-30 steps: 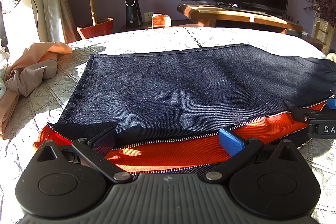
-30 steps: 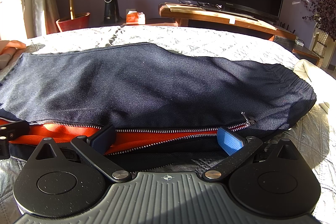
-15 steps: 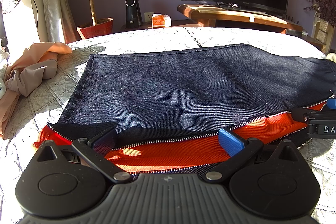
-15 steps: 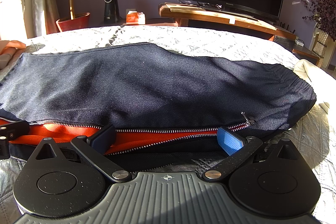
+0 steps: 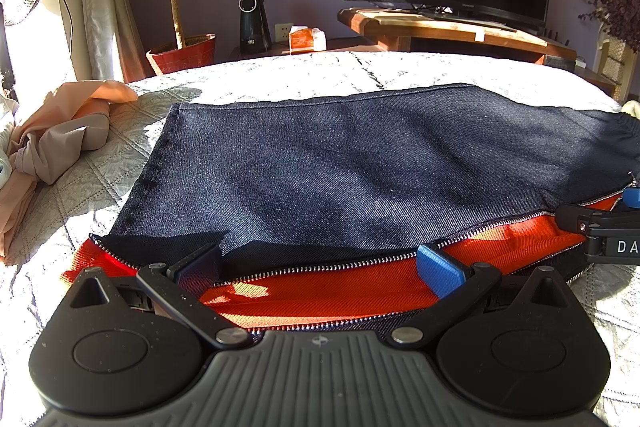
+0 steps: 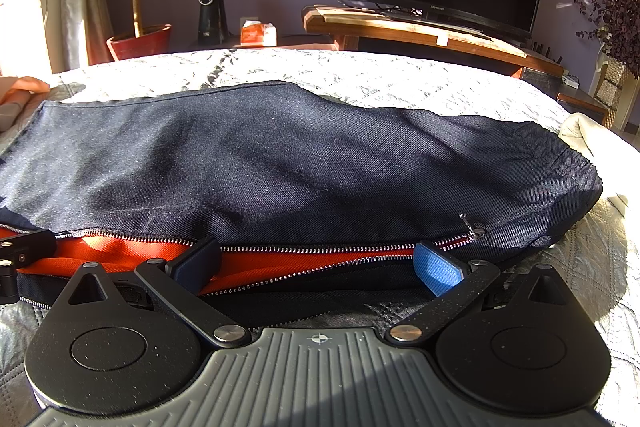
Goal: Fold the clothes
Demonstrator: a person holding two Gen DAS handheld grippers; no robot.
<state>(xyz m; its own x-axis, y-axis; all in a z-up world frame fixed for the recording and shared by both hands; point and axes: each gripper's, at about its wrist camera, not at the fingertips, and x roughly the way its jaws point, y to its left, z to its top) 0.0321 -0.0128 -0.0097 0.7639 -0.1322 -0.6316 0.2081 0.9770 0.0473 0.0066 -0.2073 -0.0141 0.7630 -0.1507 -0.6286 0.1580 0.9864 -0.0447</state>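
Nothing has really moved since a second ago, both views look frozen, same framing, same cloth lie. So the person is basically paused at the near edge of the navy garment [image 5: 360,163], which is spread across the quilted bed [image 5: 320,67] with its zipper [image 5: 320,269] undone along the near side and the orange lining [image 5: 320,295] showing through the gap.

Left gripper [image 5: 318,269] sits with its fingers spread wide over the open zipper near the hem end, not pinching anything. Right gripper [image 6: 316,265] is the same deal further along toward the zipper pull [image 6: 472,227], fingers wide apart and straddling the zipper line. Its tip also pokes into the left view at the right edge.

Progress-wise, this looks like early days. The garment seems laid out and smoothed, maybe already doubled over lengthwise, hard to say for sure. No crosswise fold is visible yet, and neither gripper has a hold on the cloth. A peach garment [image 5: 60,131] lies crumpled beside the hem, so there's probably more left to fold after this one.
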